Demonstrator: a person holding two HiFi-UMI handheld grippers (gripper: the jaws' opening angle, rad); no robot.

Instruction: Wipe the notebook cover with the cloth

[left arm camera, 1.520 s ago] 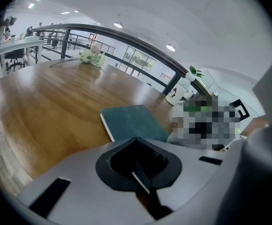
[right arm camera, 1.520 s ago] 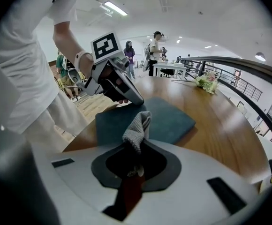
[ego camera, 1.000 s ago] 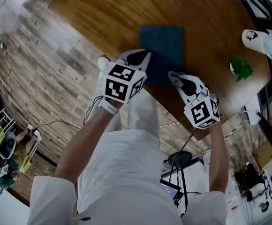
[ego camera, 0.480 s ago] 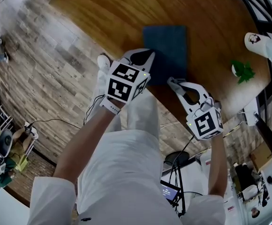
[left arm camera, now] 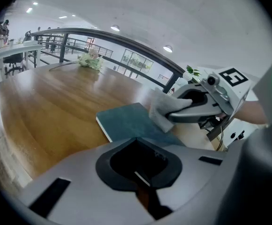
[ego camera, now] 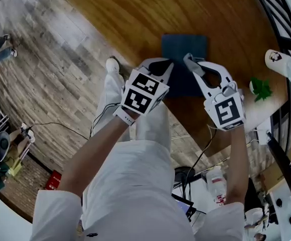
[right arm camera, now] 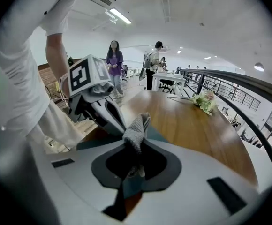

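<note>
The right hand-held gripper [ego camera: 189, 60] is clamped on a bunched grey cloth [left arm camera: 164, 110], whose free fold hangs just over the dark teal notebook [ego camera: 184, 46], likely so it can be dragged across the cover. The left hand-held gripper [ego camera: 166, 64] has its jaws together with nothing between them. It sits at the notebook's near left corner, probably to steady it, though I cannot confirm contact. The notebook lies flat close to the counter's [ego camera: 135, 14] near edge. No brand or title can be read on the cover, and the only print in view is the square markers on the gripper cubes.

No legible text or labels
</note>
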